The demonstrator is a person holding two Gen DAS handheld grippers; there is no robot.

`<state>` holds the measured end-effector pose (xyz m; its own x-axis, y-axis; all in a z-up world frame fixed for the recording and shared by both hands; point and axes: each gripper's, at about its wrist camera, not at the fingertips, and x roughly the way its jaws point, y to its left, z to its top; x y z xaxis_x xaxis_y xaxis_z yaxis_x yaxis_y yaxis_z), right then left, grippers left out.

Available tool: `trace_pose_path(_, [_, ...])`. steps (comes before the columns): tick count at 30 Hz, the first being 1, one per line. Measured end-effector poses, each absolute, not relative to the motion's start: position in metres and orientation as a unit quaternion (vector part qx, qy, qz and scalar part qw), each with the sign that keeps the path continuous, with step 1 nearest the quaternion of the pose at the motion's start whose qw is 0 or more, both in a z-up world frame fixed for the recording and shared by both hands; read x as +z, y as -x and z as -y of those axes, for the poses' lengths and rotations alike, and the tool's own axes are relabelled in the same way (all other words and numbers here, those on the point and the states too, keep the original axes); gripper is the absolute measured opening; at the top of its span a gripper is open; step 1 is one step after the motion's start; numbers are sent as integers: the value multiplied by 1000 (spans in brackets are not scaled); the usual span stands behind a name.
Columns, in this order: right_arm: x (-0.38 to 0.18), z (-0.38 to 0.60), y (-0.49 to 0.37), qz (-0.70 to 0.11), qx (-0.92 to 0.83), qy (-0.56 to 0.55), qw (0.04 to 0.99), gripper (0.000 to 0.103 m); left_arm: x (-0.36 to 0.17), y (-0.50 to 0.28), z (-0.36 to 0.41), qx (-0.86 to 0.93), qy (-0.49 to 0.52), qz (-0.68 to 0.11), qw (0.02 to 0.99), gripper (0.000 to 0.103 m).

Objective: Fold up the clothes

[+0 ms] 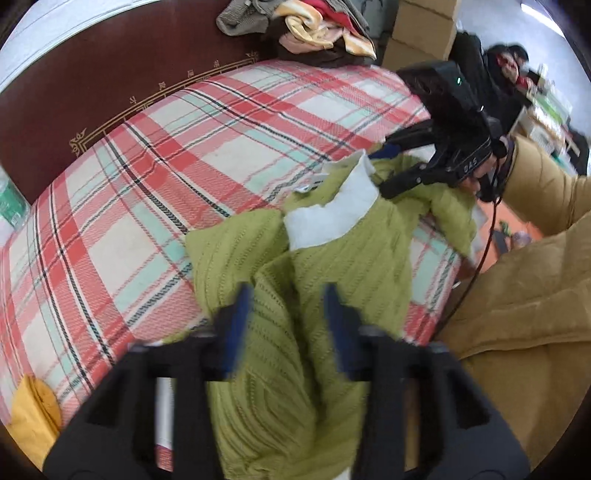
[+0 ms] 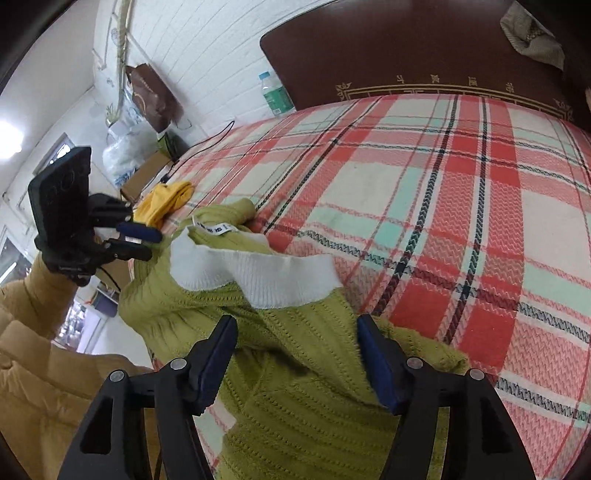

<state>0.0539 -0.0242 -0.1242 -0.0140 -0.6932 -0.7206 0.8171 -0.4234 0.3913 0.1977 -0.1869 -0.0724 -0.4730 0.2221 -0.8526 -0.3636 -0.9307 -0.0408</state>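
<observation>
Both pairs of jaws stand apart: the left gripper [image 1: 288, 325] and the right gripper [image 2: 295, 354] each straddle green knit without pinching it. Bunched green sweater [image 2: 295, 369] with its white collar [image 2: 258, 273] lies at the near edge of the bed, on a red-and-mint plaid sheet [image 2: 443, 206]. Yellow garment [image 2: 166, 201] lies at the bed's side edge; a heap of clothes [image 1: 314, 33] sits against the dark headboard [image 1: 110, 74], a water bottle [image 2: 275, 96] beside it.
</observation>
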Motion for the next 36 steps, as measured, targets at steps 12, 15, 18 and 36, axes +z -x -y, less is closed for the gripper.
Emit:
trace_pose_path(12, [-87,14,-62,-61,-748,-410,518,11,-80,-202,188,833,521,-74,169,14])
trace_pose_path(15, [-54,7,-69,-40,-763,-369,529,11,-60,-205,192,849,499,-53,166,10])
trace_pose_path(18, [-25,7,-75,-42,-782,-330,527,11,-35,-203,193,873,463,-44,144,7])
trace_pose_path(36, [17,10,-60,-21,-801,-287,524,11,-92,-171,205,841,501,-41,200,72])
